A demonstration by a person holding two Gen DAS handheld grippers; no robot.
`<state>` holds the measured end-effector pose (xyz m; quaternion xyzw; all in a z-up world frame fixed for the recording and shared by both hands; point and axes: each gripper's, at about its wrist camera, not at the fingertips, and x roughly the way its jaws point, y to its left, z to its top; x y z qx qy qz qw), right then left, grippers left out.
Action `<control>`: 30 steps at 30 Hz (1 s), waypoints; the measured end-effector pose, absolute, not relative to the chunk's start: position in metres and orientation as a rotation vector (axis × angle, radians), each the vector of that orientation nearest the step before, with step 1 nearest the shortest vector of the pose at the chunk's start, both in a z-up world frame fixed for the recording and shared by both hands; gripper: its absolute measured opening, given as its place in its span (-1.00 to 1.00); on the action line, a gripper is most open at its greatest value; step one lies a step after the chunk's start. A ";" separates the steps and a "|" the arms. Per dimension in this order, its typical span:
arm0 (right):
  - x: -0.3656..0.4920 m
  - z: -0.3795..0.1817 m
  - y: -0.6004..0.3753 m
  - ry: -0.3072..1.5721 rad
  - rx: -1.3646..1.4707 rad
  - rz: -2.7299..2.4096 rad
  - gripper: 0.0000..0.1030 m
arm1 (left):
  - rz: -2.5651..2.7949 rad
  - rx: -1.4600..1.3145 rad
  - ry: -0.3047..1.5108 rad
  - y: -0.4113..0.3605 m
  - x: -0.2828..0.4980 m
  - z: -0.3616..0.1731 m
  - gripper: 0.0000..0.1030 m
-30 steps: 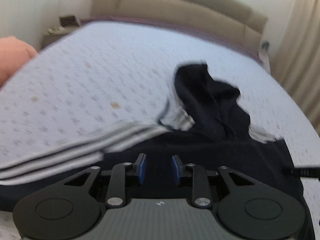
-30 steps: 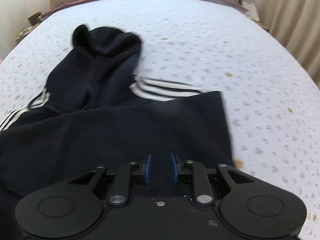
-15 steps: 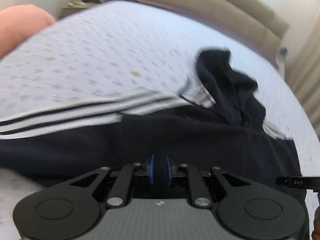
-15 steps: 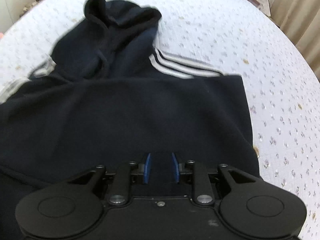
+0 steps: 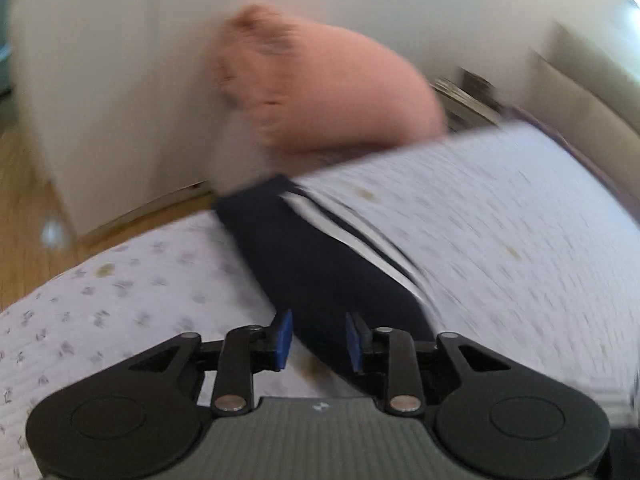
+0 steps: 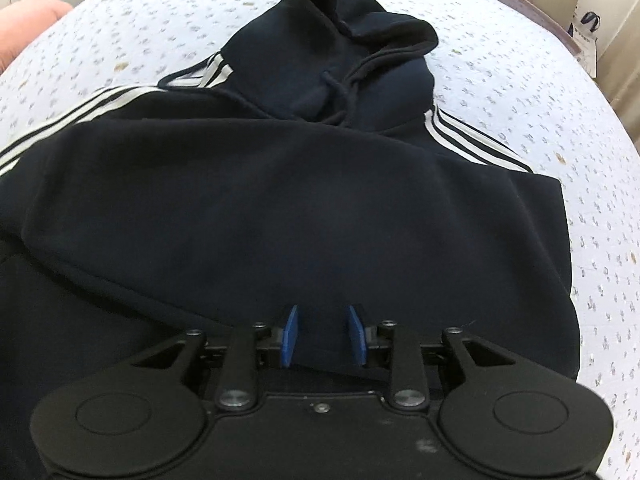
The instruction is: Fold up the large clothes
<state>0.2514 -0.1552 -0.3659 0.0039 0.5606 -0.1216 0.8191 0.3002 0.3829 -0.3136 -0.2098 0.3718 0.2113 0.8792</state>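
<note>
A dark navy hoodie [image 6: 260, 200] with white sleeve stripes lies on the patterned bed sheet [image 6: 560, 112], hood [image 6: 340, 52] at the far side. My right gripper [image 6: 322, 336] is open just over the hoodie's near body fabric. In the blurred left wrist view, the hoodie's striped left sleeve [image 5: 320, 248] stretches away toward the bed's edge. My left gripper [image 5: 318, 340] is open at the sleeve's near end, with the dark fabric between and under its blue pads.
A pink pillow [image 5: 320, 84] sits past the sleeve's end by a white wall [image 5: 100, 80]. Wooden floor [image 5: 24, 208] shows beyond the bed's left edge. A bag [image 6: 586, 36] stands beside the bed at far right.
My left gripper has opened and swung left to look along the striped sleeve. My right gripper has moved forward over the hoodie's body and stands a little wider.
</note>
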 end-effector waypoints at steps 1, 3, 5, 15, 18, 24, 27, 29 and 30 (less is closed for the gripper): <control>0.253 -0.365 -0.155 1.197 0.003 -0.258 -0.31 | 0.459 -0.487 0.765 0.400 0.303 -0.317 -0.26; 0.257 -0.365 -0.154 1.202 -0.008 -0.254 -0.31 | 0.462 -0.585 0.745 0.428 0.310 -0.326 0.04; 0.258 -0.365 -0.152 1.206 -0.018 -0.253 -0.31 | 0.462 -0.667 0.736 0.445 0.319 -0.337 0.38; 0.263 -0.367 -0.150 1.211 -0.029 -0.268 -0.30 | 0.367 -0.843 0.720 0.464 0.346 -0.370 -0.90; 0.263 -0.367 -0.150 1.212 -0.024 -0.267 -0.30 | 0.358 -0.800 0.606 0.457 0.321 -0.332 -0.91; 0.261 -0.366 -0.151 1.208 -0.014 -0.265 -0.30 | 0.361 -0.768 0.525 0.455 0.270 -0.295 -0.90; 0.261 -0.366 -0.151 1.205 -0.019 -0.258 -0.30 | 0.413 -0.726 0.642 0.456 0.287 -0.327 -0.90; 0.260 -0.367 -0.152 1.202 -0.020 -0.251 -0.29 | 0.448 -0.658 0.700 0.453 0.300 -0.343 -0.90; 0.260 -0.367 -0.152 1.201 -0.022 -0.249 -0.29 | 0.451 -0.635 0.714 0.452 0.306 -0.347 -0.90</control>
